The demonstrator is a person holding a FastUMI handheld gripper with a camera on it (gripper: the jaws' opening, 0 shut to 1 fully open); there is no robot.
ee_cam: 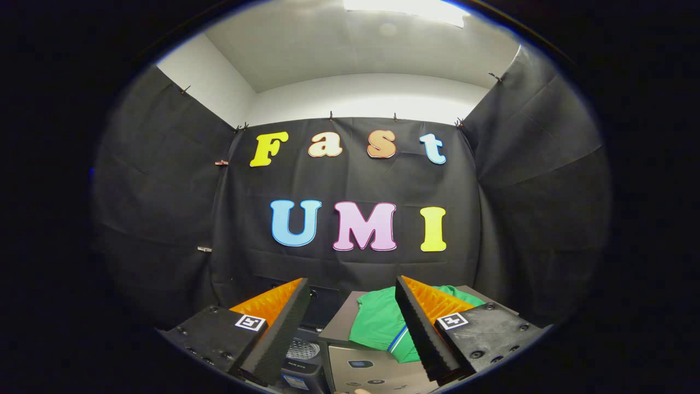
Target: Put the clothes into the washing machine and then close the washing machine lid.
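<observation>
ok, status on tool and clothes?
Tool open, holding nothing. Green garment on grey surface beyond the fingers, untouched. Washer drum below, lid up. Nothing in the way.

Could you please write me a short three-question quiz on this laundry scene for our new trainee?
1. True or false: the tongs are shut on the green garment.
2. Multiple choice: the green garment lies (A) inside the drum, (B) on a flat grey surface beyond the fingertips, (C) on the floor.
3. Short answer: what shows low between the fingers, beside that grey surface?

Key
1. False: the fingers stand apart and hold nothing.
2. B.
3. A perforated metal drum, seemingly the washing machine's open tub.
</observation>
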